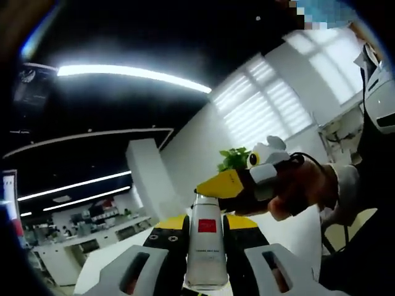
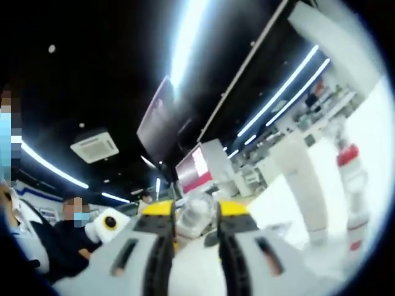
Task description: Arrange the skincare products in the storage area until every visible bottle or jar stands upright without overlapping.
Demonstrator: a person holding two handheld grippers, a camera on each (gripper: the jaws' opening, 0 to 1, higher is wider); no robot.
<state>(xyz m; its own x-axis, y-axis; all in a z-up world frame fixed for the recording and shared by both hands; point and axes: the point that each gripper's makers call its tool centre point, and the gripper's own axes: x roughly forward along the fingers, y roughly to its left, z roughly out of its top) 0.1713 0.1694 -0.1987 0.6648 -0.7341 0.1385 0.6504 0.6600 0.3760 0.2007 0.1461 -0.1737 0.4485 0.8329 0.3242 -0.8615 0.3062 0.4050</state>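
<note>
Here, in the left gripper view, holding a white bottle with a red label between the yellow-tipped jaws of the left gripper, nearly closed on its body, cap pointing away. Just beyond its cap, seeing the right gripper in a person's hand. In the right gripper view, pinching a clear cap or bottle top between narrowly parted jaws. To the right of the jaws, standing apart: a tall white tube and a red-and-white bottle.
</note>
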